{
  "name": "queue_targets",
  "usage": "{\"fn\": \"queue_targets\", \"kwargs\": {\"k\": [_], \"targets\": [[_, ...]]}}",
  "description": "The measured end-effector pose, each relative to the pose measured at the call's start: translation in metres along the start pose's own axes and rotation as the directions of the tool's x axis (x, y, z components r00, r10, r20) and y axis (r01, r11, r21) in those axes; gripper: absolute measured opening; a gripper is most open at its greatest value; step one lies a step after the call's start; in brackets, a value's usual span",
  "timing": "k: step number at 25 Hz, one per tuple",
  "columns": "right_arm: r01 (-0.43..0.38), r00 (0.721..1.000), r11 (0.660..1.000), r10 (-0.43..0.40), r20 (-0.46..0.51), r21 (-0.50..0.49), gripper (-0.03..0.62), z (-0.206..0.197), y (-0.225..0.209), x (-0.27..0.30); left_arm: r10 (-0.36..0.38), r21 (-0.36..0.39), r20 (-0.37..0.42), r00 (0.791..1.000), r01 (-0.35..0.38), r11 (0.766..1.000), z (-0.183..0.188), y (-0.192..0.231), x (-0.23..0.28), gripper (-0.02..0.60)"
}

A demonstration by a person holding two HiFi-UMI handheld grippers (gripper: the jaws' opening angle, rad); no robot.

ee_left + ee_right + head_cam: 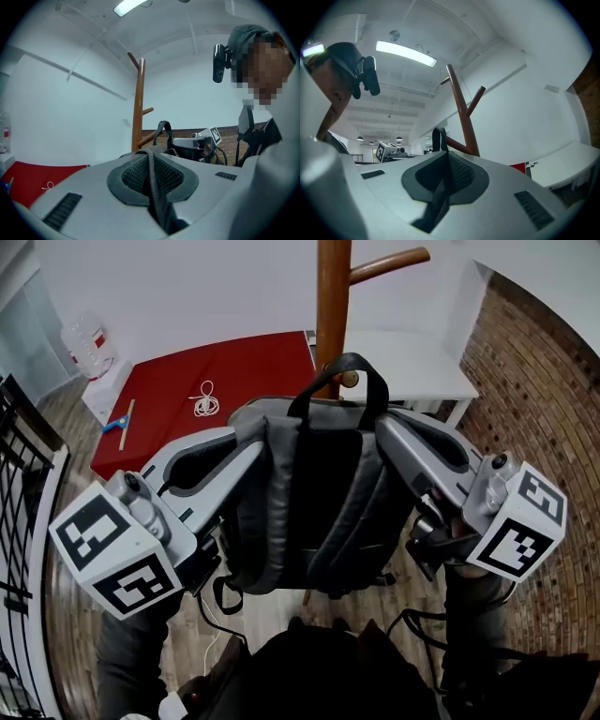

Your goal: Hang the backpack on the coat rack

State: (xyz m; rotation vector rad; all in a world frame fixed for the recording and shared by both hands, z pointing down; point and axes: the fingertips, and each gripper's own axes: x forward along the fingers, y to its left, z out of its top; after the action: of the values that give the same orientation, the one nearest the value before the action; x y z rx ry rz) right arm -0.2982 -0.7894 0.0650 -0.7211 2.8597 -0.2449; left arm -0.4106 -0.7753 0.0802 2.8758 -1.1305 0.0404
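With left claw (246,435) and right claw (386,424) each pinching a backpack (319,502) strap, the top loop (343,364) may miss the coat rack (332,296) peg — and slip off.

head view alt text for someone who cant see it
Seen from above, a grey and black backpack is held up by the left gripper and right gripper, jaws shut on straps at its upper corners, its top handle in front of the wooden coat rack. Behind are a red table with a white cord on it and a white table.
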Motion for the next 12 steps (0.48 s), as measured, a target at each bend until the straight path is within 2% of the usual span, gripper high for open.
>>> {"fn": "queue_targets", "kwargs": {"k": [8,12], "targets": [[-0.012,1.0,0.999,0.013,-0.016,0.035,0.015,-0.019,-0.018,-0.005,0.011,-0.041,-0.004,1.0,-0.012,0.999,-0.023,0.002,0.015,0.044],[-0.02,1.0,0.998,0.021,-0.019,0.053,0.015,-0.026,-0.013,-0.005,0.022,-0.063,0.005,1.0,-0.022,0.998,-0.029,0.001,0.008,0.044]]}}
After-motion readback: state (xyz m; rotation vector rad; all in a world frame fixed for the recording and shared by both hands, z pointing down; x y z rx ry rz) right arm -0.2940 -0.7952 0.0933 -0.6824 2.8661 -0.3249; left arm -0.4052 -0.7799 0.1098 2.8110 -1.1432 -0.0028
